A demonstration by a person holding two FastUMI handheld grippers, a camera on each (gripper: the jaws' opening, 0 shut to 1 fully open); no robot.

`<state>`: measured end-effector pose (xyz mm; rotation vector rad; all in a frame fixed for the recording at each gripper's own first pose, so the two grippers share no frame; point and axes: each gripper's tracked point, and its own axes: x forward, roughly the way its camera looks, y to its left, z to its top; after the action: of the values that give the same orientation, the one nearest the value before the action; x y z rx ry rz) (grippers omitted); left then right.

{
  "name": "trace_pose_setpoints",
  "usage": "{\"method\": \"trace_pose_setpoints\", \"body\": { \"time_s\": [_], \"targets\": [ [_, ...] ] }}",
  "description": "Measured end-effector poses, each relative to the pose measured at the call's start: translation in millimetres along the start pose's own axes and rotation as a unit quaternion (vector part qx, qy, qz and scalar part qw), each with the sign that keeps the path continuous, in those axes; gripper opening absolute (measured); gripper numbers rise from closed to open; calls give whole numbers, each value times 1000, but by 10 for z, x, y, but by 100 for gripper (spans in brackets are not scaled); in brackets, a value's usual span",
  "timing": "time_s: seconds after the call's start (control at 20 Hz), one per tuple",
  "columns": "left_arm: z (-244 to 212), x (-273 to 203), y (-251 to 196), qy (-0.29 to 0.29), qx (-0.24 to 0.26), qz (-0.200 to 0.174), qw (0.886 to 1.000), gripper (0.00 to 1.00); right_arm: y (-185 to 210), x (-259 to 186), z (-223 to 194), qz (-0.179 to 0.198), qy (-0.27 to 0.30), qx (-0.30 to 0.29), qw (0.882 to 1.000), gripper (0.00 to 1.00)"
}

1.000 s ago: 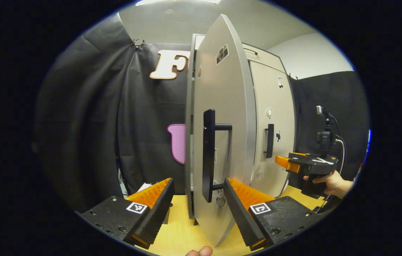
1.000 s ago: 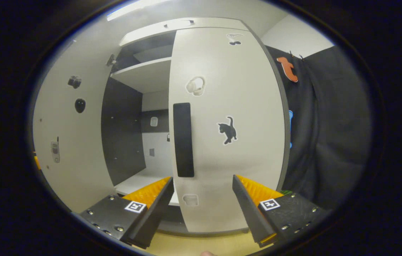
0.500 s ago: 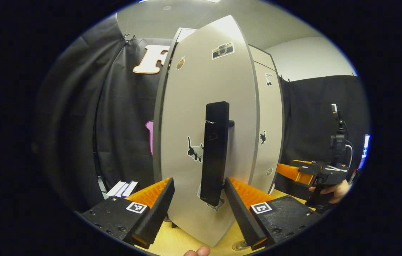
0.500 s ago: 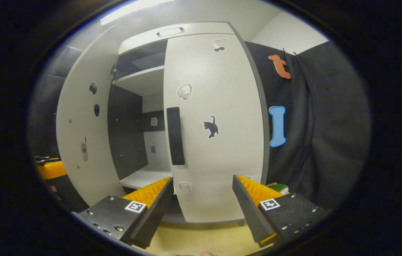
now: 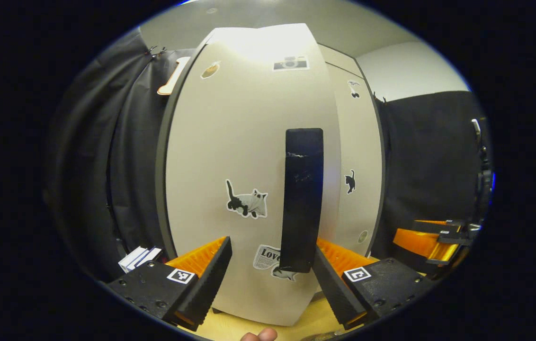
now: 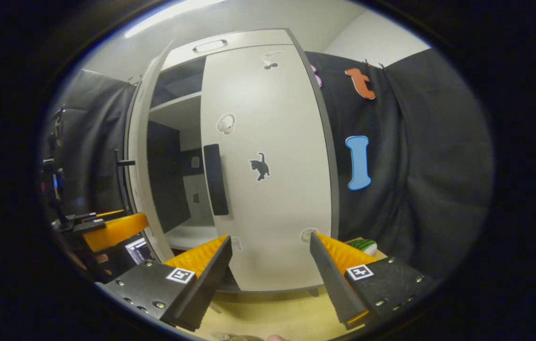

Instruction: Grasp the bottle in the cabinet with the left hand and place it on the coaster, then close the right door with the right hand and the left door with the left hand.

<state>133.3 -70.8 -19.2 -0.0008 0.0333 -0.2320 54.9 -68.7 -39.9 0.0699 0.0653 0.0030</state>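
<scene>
Facing the left door (image 5: 249,156) almost square on, the left gripper (image 5: 272,279) has its fingers spread wide, and the door's black handle (image 5: 302,199) hangs just above the gap between them, close to the right finger; whether that finger touches the handle cannot be told. They grip nothing. In the right gripper view the left door (image 6: 141,156) is seen edge-on and ajar, with a shelf (image 6: 175,106) and the dark cabinet interior visible between it and the right door (image 6: 268,166), which lies flush against the cabinet. The right gripper (image 6: 272,279) sits back from that door, its fingers wide apart and empty above the yellow tabletop (image 6: 268,317). In the left gripper view, the right gripper (image 5: 431,237) appears at the far right edge. The bottle and coaster cannot be made out from these angles.
</scene>
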Motion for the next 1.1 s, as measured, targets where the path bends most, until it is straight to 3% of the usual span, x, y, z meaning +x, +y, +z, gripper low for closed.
{"method": "trace_pose_setpoints", "body": {
  "time_s": [0.6, 1.1],
  "targets": [
    [-69, 726, -110, -3, -18, 47, 999, 98, -350, -271, -255, -10, 39, 24, 999, 100],
    [-97, 844, -108, -5, -10, 99, 995, 98, -446, -444, -271, -1, 48, 24, 999, 100]
  ]
}}
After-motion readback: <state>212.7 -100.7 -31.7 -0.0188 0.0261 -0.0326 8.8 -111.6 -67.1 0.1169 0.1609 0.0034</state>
